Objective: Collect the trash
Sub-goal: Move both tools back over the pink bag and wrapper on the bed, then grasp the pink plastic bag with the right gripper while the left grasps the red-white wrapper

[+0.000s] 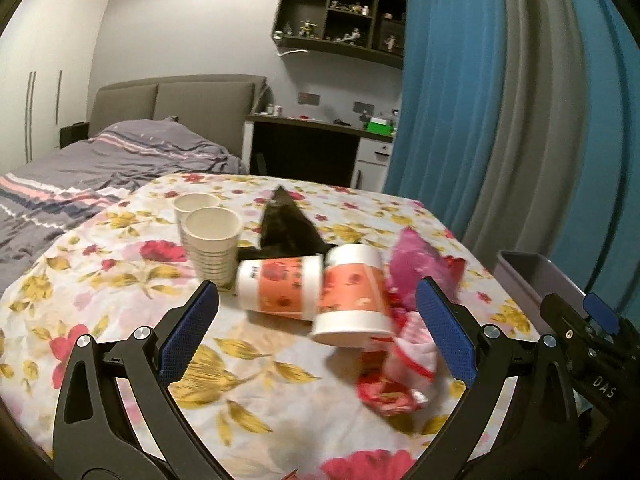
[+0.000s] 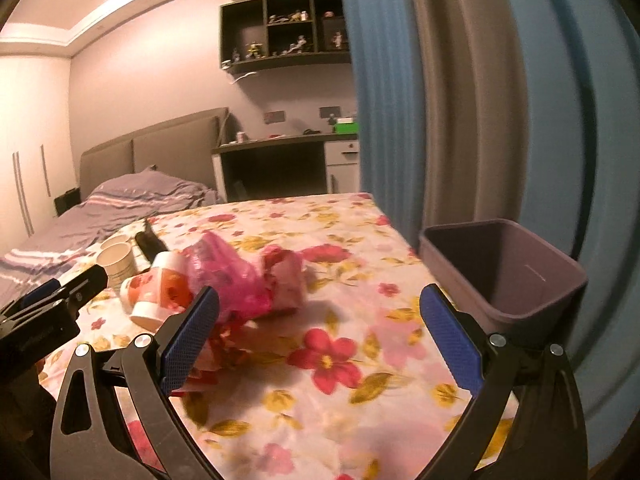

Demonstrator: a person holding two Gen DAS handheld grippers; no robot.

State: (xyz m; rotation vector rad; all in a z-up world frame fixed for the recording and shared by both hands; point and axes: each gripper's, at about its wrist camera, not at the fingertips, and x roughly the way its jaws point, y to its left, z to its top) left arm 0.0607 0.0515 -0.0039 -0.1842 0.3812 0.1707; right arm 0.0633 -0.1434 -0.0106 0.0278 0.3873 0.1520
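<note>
Trash lies heaped on the flower-print tablecloth [image 1: 120, 320], none of it yet in the dark purple plastic bin [image 2: 552, 280] that stands at the table's right edge, well apart from the heap. Two orange-and-white paper cups sit at the centre: one on its side [image 1: 278, 286], one mouth-down [image 1: 354, 304] and touching it. Just beside them are a crumpled pink plastic bag [image 1: 416, 268] and a red-and-white wrapper [image 1: 400, 376]; behind them a black plastic bag [image 1: 288, 224] and two upright white ribbed paper cups [image 1: 212, 240].

The left gripper [image 1: 318, 332] hangs released, jaws spread wide on either side of the two orange cups — nothing held. The right gripper [image 2: 320, 336] is likewise spread and empty, its left pad against the pink bag's edge, bare cloth between its jaws.

Several things could go wrong from here. Closing the left jaws across both cups at once would likely squeeze one out sideways, since they are round, light and lean on each other. The sideways cup may roll if nudged. Thin bag film could slip from the pads or drag the wrapper along and drop it short of the bin. The two grippers are near each other — reaching for the same heap risks a clash.
</note>
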